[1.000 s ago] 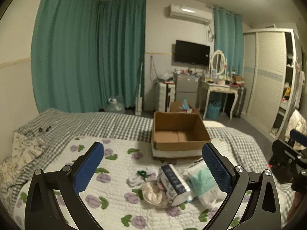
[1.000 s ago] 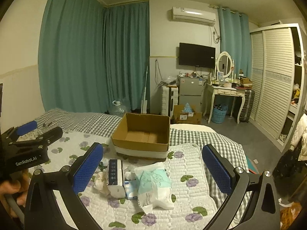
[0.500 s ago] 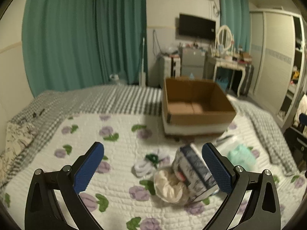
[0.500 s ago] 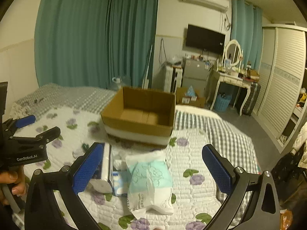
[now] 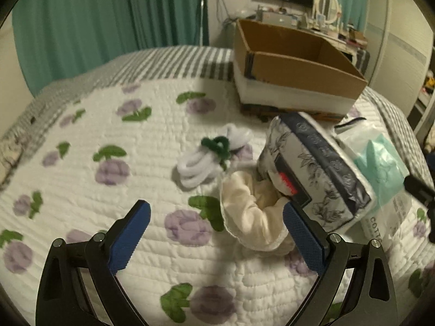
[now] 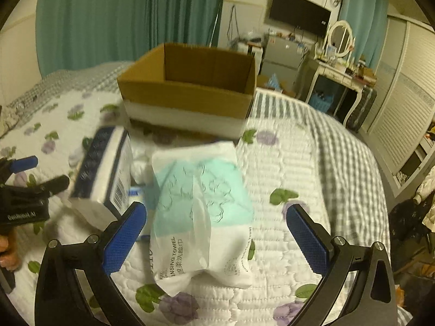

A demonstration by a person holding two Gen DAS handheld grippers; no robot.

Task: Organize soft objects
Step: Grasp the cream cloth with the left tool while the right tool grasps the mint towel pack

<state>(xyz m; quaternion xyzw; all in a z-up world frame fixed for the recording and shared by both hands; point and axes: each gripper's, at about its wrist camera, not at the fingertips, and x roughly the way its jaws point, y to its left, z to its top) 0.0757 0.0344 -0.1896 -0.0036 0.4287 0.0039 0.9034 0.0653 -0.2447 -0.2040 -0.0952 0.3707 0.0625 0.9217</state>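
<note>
On the floral quilt lie a cream scrunchie (image 5: 252,212), a white yarn bundle tied with green (image 5: 209,157), a blue-and-white floral tissue pack (image 5: 315,168) (image 6: 103,176) and a teal-and-white cleansing towel pack (image 6: 201,212) (image 5: 380,163). An open cardboard box (image 5: 293,65) (image 6: 190,89) stands behind them. My left gripper (image 5: 216,233) is open low over the quilt, its right finger beside the scrunchie. My right gripper (image 6: 216,233) is open with the towel pack between its fingers, not touching. The left gripper (image 6: 24,187) also shows at the left edge of the right wrist view.
The bed's grey checked cover (image 6: 339,168) runs along the right and far sides. Teal curtains (image 5: 95,19) hang behind the bed. A dressing table (image 6: 342,78), small fridge (image 6: 282,54) and white wardrobe (image 6: 407,103) stand past the bed's right edge.
Both grippers have dropped and moved forward toward the pile on the quilt. The scrunchie and the towel pack now appear much larger and nearer. Both stay open.
</note>
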